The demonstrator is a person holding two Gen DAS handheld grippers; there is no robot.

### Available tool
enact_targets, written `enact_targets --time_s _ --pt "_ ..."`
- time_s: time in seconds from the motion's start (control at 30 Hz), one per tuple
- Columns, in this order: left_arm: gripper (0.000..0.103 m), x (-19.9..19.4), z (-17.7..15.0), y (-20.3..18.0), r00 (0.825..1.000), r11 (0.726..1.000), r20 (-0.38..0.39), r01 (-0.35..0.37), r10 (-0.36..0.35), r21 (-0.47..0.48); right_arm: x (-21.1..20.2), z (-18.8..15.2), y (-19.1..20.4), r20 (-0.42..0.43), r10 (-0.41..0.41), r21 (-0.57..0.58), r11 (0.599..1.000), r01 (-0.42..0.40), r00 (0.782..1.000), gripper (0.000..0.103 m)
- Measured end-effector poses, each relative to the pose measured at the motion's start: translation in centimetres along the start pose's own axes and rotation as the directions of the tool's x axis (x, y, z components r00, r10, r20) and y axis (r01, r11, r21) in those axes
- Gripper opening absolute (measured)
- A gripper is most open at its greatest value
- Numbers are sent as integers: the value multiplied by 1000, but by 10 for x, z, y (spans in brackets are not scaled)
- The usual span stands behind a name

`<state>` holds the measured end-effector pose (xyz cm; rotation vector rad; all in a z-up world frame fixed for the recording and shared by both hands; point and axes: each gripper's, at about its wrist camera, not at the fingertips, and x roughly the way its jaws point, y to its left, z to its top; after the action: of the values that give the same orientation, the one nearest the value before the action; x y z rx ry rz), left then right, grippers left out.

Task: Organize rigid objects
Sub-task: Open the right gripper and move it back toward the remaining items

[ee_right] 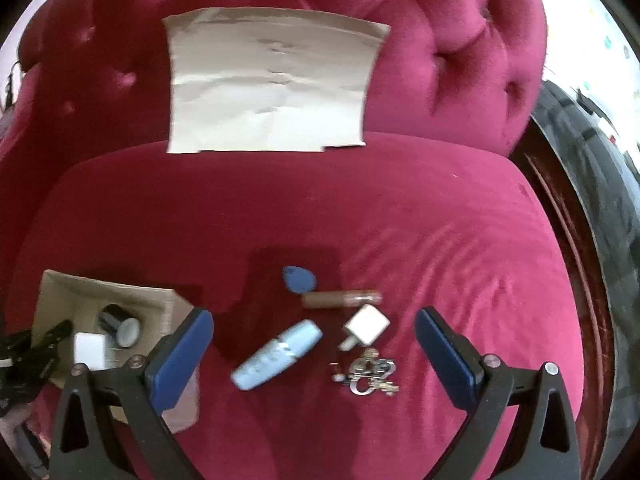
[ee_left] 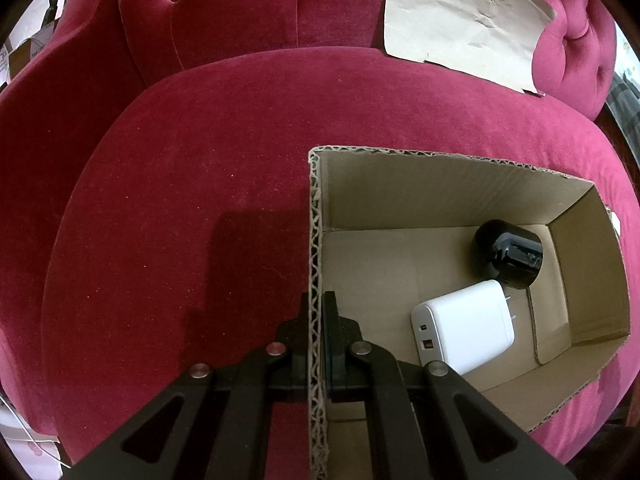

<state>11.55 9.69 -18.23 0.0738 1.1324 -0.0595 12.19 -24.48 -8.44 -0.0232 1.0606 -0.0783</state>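
Left tongs [ee_left: 318, 320]: clamped tight on the cardboard box [ee_left: 440, 200] wall, apparently steadying it for loading.
Right tongs [ee_right: 314, 344]: wide apart, empty, above the loose items.
Boxed: white charger [ee_left: 464, 328], black adapter [ee_left: 508, 254].
Waiting on the sofa seat [ee_right: 440, 240]: blue remote [ee_right: 276, 354], small white plug [ee_right: 366, 326], brown tube [ee_right: 340, 299], keys [ee_right: 370, 374], blue tag [ee_right: 299, 280].
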Motion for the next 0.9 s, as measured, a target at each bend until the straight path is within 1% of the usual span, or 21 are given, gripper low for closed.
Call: enact_targets --time_s 0.2,0.33,0.57,0.73,0.9 --pt "3 0 0 0 1000 1000 1 -3 3 -1 15 -9 -27 -28 -37 25 999 37 999 103" --pt "3 0 0 -1 1000 1000 1 -3 3 0 25 -16 -37 -50 -36 27 999 37 998 103" --pt "3 0 0 0 1000 1000 1 -4 4 -1 40 -28 -46 -71 -29 14 999 30 997 103" --pt "4 0 0 -1 1000 1000 1 -5 5 0 56 -43 -51 -112 -24 -1 1000 24 993 103" --pt "4 0 1 0 1000 1000 2 -6 6 0 69 -51 -55 -135 -20 2 1000 21 991 103"
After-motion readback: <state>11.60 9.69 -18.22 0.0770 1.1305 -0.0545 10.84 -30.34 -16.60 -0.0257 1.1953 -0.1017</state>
